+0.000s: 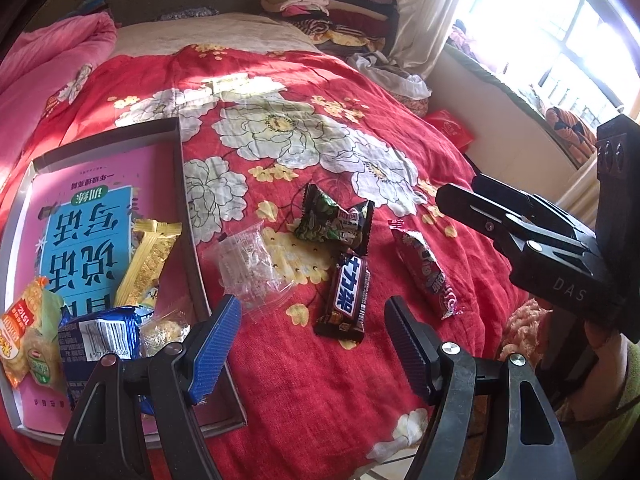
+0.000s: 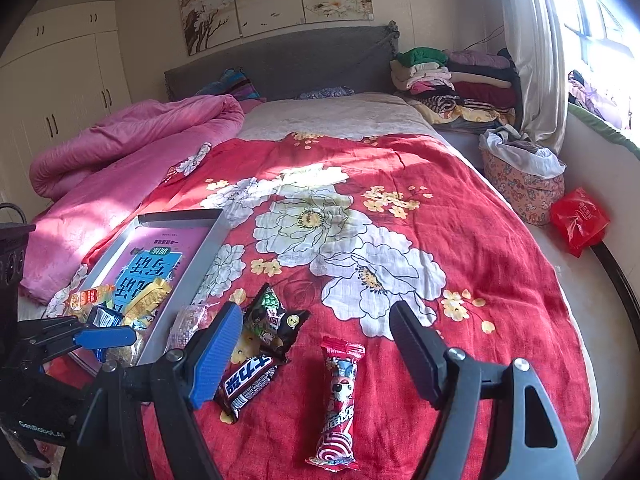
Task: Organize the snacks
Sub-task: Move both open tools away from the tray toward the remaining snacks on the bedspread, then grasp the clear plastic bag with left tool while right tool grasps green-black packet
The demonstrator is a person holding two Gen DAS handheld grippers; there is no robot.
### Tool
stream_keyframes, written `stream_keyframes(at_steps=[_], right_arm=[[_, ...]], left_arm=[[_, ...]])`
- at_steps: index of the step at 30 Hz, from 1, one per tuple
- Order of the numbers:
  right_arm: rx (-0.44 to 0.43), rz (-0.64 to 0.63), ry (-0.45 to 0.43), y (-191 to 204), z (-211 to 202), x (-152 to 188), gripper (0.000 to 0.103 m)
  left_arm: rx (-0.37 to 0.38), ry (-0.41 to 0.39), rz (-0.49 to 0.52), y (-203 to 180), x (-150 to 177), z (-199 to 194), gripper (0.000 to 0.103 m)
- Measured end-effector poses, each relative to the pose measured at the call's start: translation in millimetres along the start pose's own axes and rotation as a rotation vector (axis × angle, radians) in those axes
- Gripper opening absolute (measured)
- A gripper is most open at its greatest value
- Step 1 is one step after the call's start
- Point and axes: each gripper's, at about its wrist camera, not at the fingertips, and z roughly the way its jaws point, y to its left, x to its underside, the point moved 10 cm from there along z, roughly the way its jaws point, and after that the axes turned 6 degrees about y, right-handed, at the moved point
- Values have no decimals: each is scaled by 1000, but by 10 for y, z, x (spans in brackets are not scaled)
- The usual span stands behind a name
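Observation:
A grey box lid (image 1: 184, 184) (image 2: 208, 248) with a pink book inside lies on the red floral bedspread and holds several snacks: a yellow packet (image 1: 148, 260), a blue packet (image 1: 100, 340) and an orange packet (image 1: 24, 332). Loose on the spread lie a clear wrapper (image 1: 248, 268), a dark green-black packet (image 1: 336, 220) (image 2: 276, 324), a Snickers bar (image 1: 346, 296) (image 2: 248, 384) and a red candy stick (image 1: 428, 272) (image 2: 340, 400). My left gripper (image 1: 312, 344) is open above the Snickers bar. My right gripper (image 2: 316, 360) is open around the red stick.
A pink quilt (image 2: 132, 140) is bunched at the far left. Folded clothes (image 2: 452, 80) are stacked by the headboard. A cloth basket (image 2: 520, 184) and a red bag (image 2: 580, 220) sit at the bed's right edge, by the window.

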Motion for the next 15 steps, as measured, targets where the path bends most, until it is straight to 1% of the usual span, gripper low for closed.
stream_keyframes(at_steps=[7, 12, 15], right_arm=[[-6, -16, 31, 28, 124, 28, 76], [-7, -17, 49, 23, 215, 29, 76], [-7, -29, 65, 37, 290, 26, 76]], left_arm=[[12, 43, -67, 125, -53, 204, 74], [-9, 63, -83, 165, -86, 308, 74], [-38, 76, -89, 201, -103, 370, 72]])
